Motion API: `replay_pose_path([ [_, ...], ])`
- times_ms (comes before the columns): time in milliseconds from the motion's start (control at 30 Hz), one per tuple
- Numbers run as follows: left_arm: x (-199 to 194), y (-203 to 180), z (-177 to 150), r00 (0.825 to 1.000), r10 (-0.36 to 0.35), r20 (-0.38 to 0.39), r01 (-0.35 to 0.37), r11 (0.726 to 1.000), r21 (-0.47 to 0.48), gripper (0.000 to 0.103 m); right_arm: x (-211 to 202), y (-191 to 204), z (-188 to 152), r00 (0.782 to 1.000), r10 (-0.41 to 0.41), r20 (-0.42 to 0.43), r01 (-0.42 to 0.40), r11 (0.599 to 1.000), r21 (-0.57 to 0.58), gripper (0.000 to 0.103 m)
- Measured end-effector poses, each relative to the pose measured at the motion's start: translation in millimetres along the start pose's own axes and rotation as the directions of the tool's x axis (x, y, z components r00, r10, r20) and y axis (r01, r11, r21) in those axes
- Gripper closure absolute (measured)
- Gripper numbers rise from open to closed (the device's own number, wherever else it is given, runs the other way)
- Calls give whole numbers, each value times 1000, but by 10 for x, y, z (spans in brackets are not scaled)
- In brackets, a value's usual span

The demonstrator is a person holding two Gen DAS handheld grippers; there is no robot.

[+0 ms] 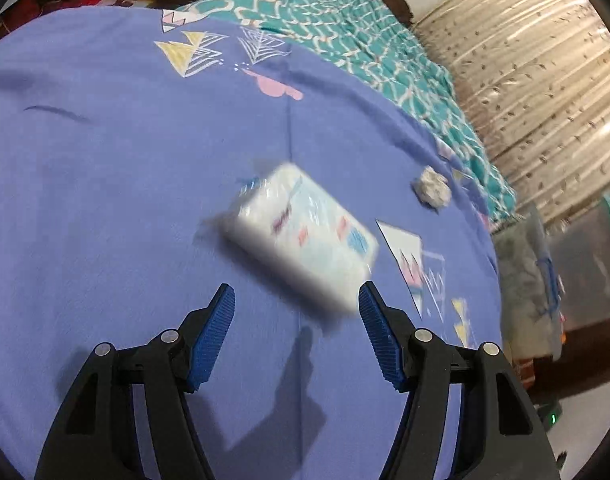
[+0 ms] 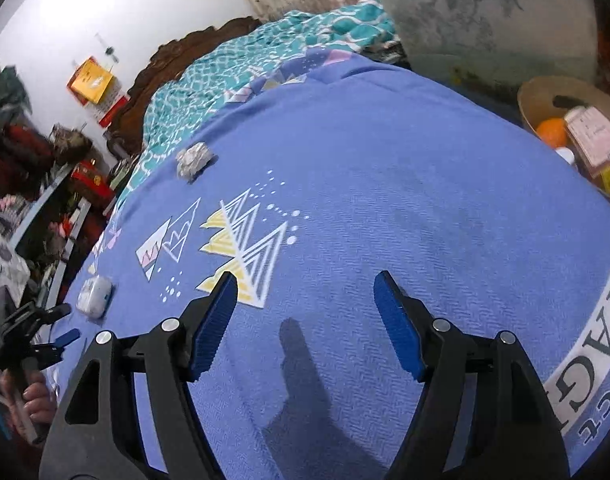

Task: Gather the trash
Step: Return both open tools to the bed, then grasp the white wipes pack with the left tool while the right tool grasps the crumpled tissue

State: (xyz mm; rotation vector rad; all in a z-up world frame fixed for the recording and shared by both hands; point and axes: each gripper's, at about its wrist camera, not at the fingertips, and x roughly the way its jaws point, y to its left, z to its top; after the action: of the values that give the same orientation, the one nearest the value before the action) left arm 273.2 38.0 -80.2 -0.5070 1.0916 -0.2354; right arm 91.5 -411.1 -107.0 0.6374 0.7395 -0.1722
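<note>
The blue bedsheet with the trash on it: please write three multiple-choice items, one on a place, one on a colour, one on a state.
1. Where does the crumpled paper ball lie?
A. On the sheet near the teal blanket
B. Inside the basket
C. Between the right claw's fingers

2. What colour are the claw pads?
A. Red
B. Blue
C. Yellow

3. How is the left claw?
A. Shut on the packet
B. Open, holding nothing
C. Out of view

Key: 1 A, the crumpled paper ball rests on the sheet beside the teal blanket. 2 B, the pads are blue. 3 B, the left claw gapes short of the plastic packet.
</note>
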Motion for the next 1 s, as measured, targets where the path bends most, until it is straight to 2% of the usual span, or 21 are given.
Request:
replay_pose_path([
  [67, 252, -156, 213, 999, 7, -31, -6, 1000, 17, 36, -3, -47, 8, 1000, 10, 5, -10, 1000, 27, 31],
  [100, 348, -224, 293, 999, 32, -37, -30, 999, 34, 32, -6, -59, 15, 1000, 12, 7, -12, 999, 32, 31],
  [133, 424, -271, 332, 997, 62, -37, -60, 997, 48, 22, -22, -66, 12, 1000, 10, 9, -11, 999, 33, 31],
  [167, 552, -401, 435, 993, 110, -36, -107, 992, 69, 17, -25, -69, 12, 1000, 8, 10, -9, 999, 33, 31],
  [300, 910, -781, 533, 972, 231, -39, -223, 962, 160, 18, -23, -64, 2, 1000, 2, 11, -2, 1000, 26, 30],
  [333, 962, -854, 516, 969, 247, -33, -237, 953, 189, 30, -23, -64, 3, 1000, 2, 10, -2, 1000, 26, 30],
  [367, 1015, -1025, 417, 962, 272, -21, -257, 931, 260, 43, -19, -59, 3, 1000, 2, 7, -2, 1000, 24, 29],
  [433, 1046, -1180, 236, 968, 251, -28, -227, 913, 339, 44, -3, -30, 18, 1000, -15, -3, 16, 1000, 6, 29],
  [500, 924, -1297, -127, 984, 170, -44, -138, 904, 403, 44, 77, 85, 80, 998, -53, -20, 52, 997, -58, 29],
  [533, 823, -1318, -327, 989, 148, -19, -125, 890, 439, 44, 122, 144, 132, 998, -55, -27, 53, 994, -91, 29],
  [567, 763, -1320, -464, 989, 145, 12, -134, 875, 466, 44, 179, 214, 199, 998, -59, -31, 55, 992, -117, 29],
  [600, 686, -1298, -665, 986, 151, 73, -167, 848, 502, 43, 280, 336, 332, 998, -53, -38, 47, 989, -143, 28],
  [667, 609, -1262, -912, 972, 182, 149, -234, 809, 540, 41, 503, 578, 560, 998, -13, -64, 2, 984, -179, 25],
  [700, 540, -1277, -975, 973, 157, 168, -225, 802, 553, 38, 645, 743, 679, 998, -8, -59, -5, 978, -210, 22],
  [733, 551, -1289, -1005, 970, 172, 174, -241, 793, 560, 37, 757, 876, 755, 999, -10, -47, -1, 972, -235, 21],
  [800, 609, -1305, -966, 971, 178, 161, -239, 796, 556, 38, 1126, 1260, 978, 999, 4, -37, -14, 959, -283, 17],
  [833, 634, -1292, -916, 973, 179, 148, -232, 806, 544, 38, 1277, 1392, 1049, 999, 14, -47, -27, 957, -290, 15],
  [867, 656, -1247, -853, 974, 183, 131, -224, 828, 514, 40, 1484, 1566, 1136, 998, 19, -64, -37, 954, -299, 13],
  [933, 660, -1197, -775, 980, 154, 126, -196, 849, 490, 40, 1790, 1826, 1241, 997, 0, -82, -25, 952, -306, 13],
  [1000, 644, -1174, -759, 982, 144, 124, -186, 854, 486, 40, 2121, 2016, 1322, 994, -20, -107, -12, 957, -291, 12],
])
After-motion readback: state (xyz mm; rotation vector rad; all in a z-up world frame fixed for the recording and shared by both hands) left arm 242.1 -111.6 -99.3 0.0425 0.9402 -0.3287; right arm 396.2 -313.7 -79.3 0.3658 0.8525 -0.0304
